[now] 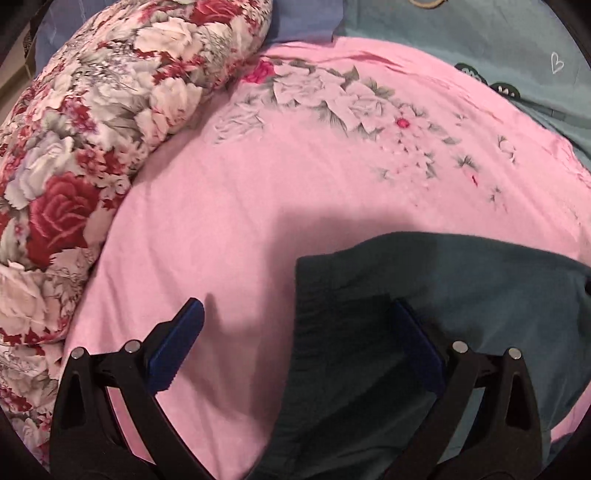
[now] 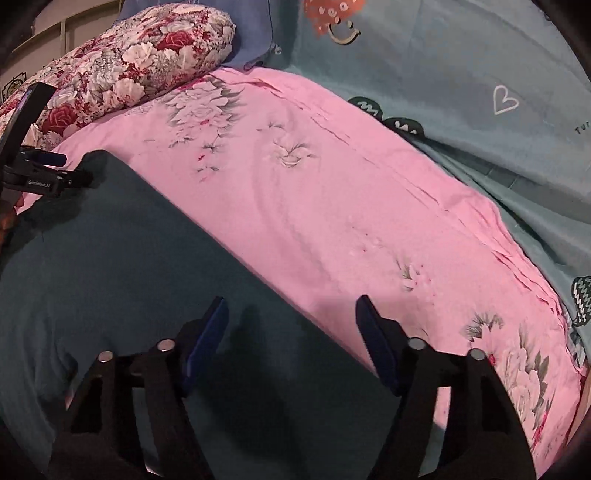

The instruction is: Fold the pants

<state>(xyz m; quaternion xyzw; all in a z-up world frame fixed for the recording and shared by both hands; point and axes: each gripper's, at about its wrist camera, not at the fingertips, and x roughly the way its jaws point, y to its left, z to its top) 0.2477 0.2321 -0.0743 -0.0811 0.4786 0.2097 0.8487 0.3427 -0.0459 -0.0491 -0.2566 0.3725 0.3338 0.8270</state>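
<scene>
Dark teal pants (image 1: 424,295) lie flat on a pink floral bedspread (image 1: 258,192). In the left wrist view my left gripper (image 1: 299,306) is open, its jaws wide apart over the pants' left corner, holding nothing. In the right wrist view the pants (image 2: 129,258) fill the lower left, with a straight edge running diagonally. My right gripper (image 2: 291,306) is open and empty above that edge. The left gripper (image 2: 44,173) also shows at the far left of the right wrist view, at the pants' far corner.
A rolled red-and-white floral quilt (image 1: 85,140) lies along the left side of the bedspread. A grey-blue sheet (image 2: 461,74) with printed hearts and faces lies beyond the pink cover (image 2: 332,184). A blue pillow (image 1: 303,22) sits at the back.
</scene>
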